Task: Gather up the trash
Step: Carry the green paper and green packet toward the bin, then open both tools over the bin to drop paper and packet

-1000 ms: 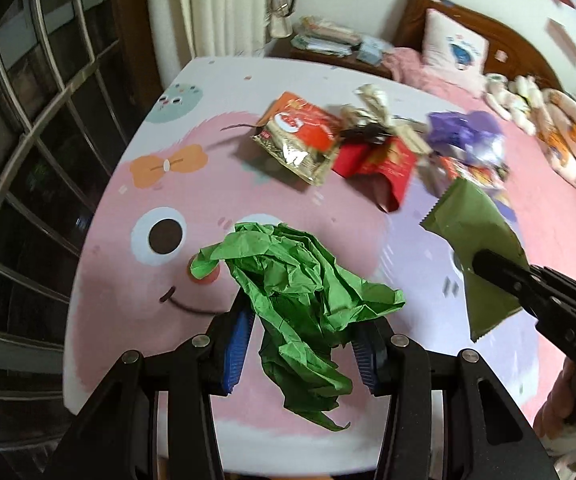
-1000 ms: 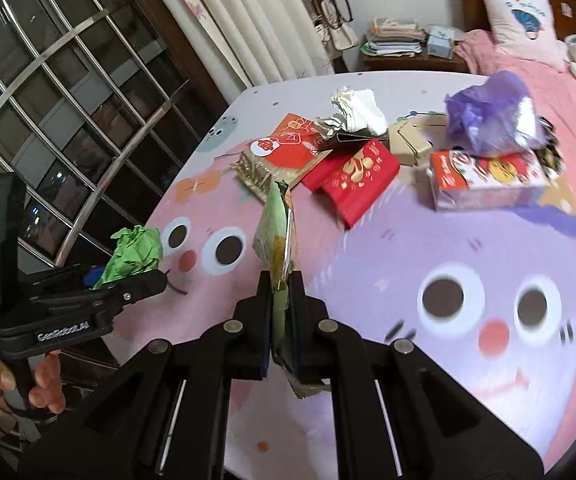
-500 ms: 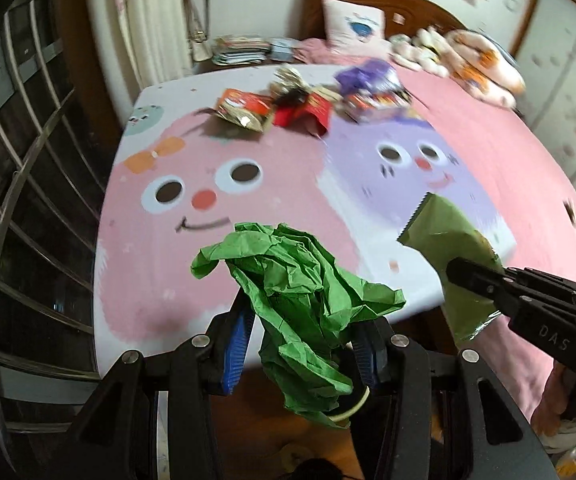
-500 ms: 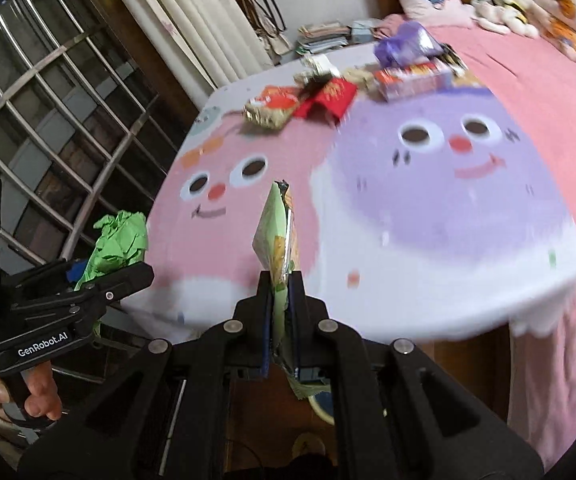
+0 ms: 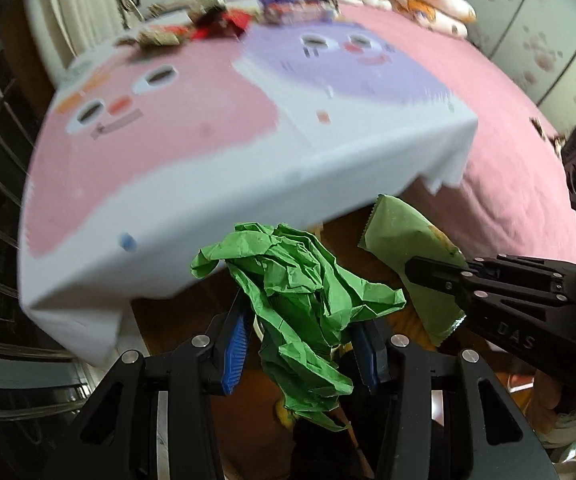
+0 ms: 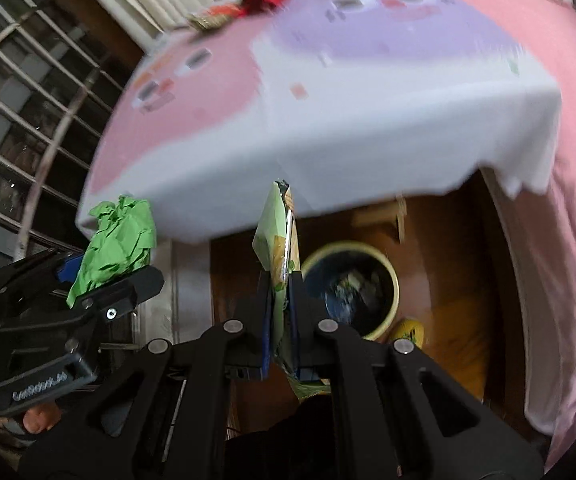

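From the left wrist view, the left gripper (image 5: 302,354) clenches a crumpled green paper (image 5: 300,292) between its blue pads, off the edge of the cartoon-face sheet (image 5: 208,152); the right gripper (image 5: 434,276) beside it pinches a green snack wrapper (image 5: 404,240). From the right wrist view, that wrapper (image 6: 276,240) stands upright in the closed jaws, above and beside a yellow-rimmed bin (image 6: 384,268) on the floor.

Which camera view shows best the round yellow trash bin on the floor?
The right wrist view: the round yellow trash bin shows its rim and dark inside, partly behind the green snack wrapper. The left wrist view does not show it clearly.
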The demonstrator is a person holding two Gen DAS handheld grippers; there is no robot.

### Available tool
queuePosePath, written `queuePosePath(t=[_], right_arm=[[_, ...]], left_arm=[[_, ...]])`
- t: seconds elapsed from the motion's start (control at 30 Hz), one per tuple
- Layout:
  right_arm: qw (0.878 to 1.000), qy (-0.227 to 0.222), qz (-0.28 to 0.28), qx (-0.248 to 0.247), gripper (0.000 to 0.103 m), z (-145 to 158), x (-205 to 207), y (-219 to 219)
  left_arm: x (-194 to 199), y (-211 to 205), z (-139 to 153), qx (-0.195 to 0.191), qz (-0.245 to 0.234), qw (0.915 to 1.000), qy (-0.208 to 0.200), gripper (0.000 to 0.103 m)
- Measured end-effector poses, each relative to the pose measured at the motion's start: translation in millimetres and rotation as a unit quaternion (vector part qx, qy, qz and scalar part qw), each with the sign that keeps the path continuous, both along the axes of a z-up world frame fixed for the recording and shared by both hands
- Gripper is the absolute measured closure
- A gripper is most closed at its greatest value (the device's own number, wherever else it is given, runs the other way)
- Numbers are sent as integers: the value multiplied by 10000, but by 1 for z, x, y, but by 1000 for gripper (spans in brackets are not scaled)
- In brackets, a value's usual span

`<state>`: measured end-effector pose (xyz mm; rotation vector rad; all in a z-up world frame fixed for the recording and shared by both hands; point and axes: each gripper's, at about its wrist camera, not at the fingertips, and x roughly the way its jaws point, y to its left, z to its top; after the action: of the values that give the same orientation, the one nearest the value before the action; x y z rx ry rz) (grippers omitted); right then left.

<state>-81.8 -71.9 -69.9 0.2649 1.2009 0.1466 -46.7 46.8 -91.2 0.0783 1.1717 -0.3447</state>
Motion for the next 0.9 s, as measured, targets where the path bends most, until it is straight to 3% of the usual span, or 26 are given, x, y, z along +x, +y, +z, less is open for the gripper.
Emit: queuePosePath(t=[0.23, 0.57, 0.77, 0.83, 0.9], right_arm=[[9982, 512, -286, -142, 98, -102, -7, -22], [9950, 909, -411, -108, 97, -252, 0, -40], [9941, 990, -443, 54, 97, -316, 9, -46], [9936, 1009, -491, 127, 91, -330, 14, -50], [9931, 1020, -568, 125, 73, -340, 18, -54]], left_arm=[[-2, -19, -83, 58, -121, 9992, 373, 58], [36, -25, -222, 29, 80, 9978, 659, 57], [48, -26, -287, 59, 176, 9974, 693, 53], [51, -25, -304, 68, 109, 9970, 760, 46], [50, -27, -315, 109, 91, 9966, 815, 36]])
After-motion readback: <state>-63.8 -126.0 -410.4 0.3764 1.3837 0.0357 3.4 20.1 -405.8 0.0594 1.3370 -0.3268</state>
